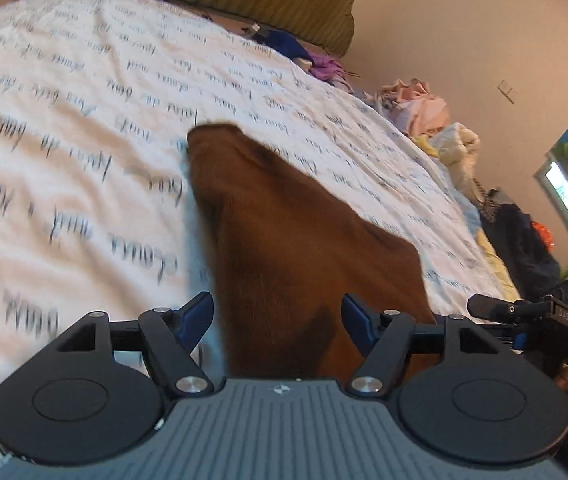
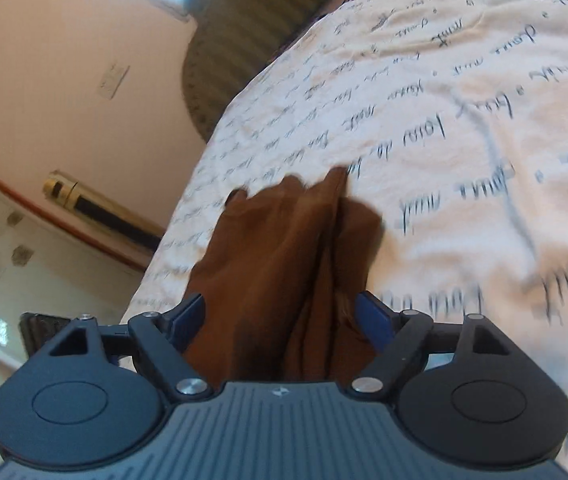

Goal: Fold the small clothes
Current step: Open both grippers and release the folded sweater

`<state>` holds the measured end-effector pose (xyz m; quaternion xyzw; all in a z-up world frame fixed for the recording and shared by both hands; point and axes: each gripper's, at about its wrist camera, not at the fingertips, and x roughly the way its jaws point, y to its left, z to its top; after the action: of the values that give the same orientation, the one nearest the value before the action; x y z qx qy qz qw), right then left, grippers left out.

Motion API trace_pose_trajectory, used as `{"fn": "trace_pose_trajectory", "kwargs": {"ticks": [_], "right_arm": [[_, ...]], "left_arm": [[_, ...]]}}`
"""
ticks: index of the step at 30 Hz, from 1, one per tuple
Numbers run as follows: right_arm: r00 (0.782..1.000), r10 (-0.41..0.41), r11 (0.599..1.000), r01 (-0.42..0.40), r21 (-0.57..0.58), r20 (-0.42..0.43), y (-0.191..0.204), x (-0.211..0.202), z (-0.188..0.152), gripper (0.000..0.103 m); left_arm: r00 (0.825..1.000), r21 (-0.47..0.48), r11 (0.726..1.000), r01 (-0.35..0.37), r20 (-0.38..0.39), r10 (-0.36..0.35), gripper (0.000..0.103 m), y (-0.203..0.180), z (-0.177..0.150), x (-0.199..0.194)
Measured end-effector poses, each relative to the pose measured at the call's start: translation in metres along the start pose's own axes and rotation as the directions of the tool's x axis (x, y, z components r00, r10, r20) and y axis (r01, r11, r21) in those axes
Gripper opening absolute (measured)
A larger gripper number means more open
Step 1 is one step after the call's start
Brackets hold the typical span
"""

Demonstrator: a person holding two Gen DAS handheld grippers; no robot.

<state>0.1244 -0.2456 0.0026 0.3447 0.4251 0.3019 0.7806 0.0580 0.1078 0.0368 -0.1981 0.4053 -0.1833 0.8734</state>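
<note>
The left gripper [image 1: 278, 316] has its fingers apart, blue pads clear of the cloth; the brown garment [image 1: 284, 240] runs up between them without being pinched. The right gripper [image 2: 280, 316] likewise stands spread, its fingers flanking the garment's bunched end [image 2: 284, 264], and I cannot tell whether either pad brushes it.

The garment lies on the bed [image 1: 64, 160], on a white cover printed with script. In the left wrist view its long axis runs from 6 o'clock at the fingers toward 11 o'clock, narrowing to a rounded end. In the right wrist view it points toward 12 o'clock, creased lengthwise, its far edge ragged.

Risks, as I judge them: with both pairs of fingers apart, nothing holds the fold, so the soft cloth may slump or spring open. A closing grip could also catch the bed cover beneath and drag it along. The lengthwise creases may get set into the fold.
</note>
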Motion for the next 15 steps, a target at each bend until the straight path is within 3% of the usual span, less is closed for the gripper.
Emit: {"fn": "trace_pose_trajectory", "kwargs": {"ticks": [2,4,5,6,7,8,10,12,15], "right_arm": [[0.999,0.014,1.0,-0.014,0.001,-0.042,0.002,-0.008,-0.016,0.083],[0.996,0.012,1.0,-0.013,-0.002,-0.092,0.007,-0.004,-0.03,0.082],[0.995,0.007,1.0,-0.007,-0.006,-0.102,0.008,0.002,-0.036,0.074],[0.992,0.005,1.0,-0.006,-0.008,-0.124,0.009,0.01,-0.041,0.051],[0.988,-0.011,1.0,0.009,-0.015,-0.155,0.01,0.02,-0.045,0.037],[0.984,-0.051,0.998,0.043,-0.051,-0.17,0.014,0.025,-0.049,0.015],[0.979,-0.115,0.98,0.083,-0.179,-0.171,0.029,0.024,-0.059,0.015],[0.975,-0.142,0.972,0.105,-0.209,-0.172,0.029,0.022,-0.063,0.014],[0.98,-0.119,0.978,0.088,-0.19,-0.157,0.025,0.02,-0.065,0.016]], "left_arm": [[0.998,-0.038,0.998,0.039,-0.047,-0.041,0.058,0.0,-0.016,-0.001],[0.995,-0.049,0.998,0.035,-0.09,-0.039,0.04,0.0,-0.025,0.007],[0.993,-0.059,0.998,0.031,-0.111,-0.037,0.034,0.0,-0.029,0.012],[0.991,-0.07,0.997,0.026,-0.127,-0.035,0.029,0.0,-0.031,0.015],[0.991,-0.062,0.998,0.02,-0.128,-0.028,0.019,-0.002,-0.031,0.013],[0.992,-0.035,0.999,0.01,-0.129,-0.014,0.019,-0.005,-0.03,0.009],[0.988,0.021,0.999,-0.025,-0.15,0.028,0.019,-0.008,-0.03,0.004],[0.985,0.101,0.993,-0.06,-0.154,0.075,0.022,-0.011,-0.035,0.008],[0.982,0.168,0.978,-0.125,-0.117,0.146,0.031,-0.027,-0.038,0.002]]}}
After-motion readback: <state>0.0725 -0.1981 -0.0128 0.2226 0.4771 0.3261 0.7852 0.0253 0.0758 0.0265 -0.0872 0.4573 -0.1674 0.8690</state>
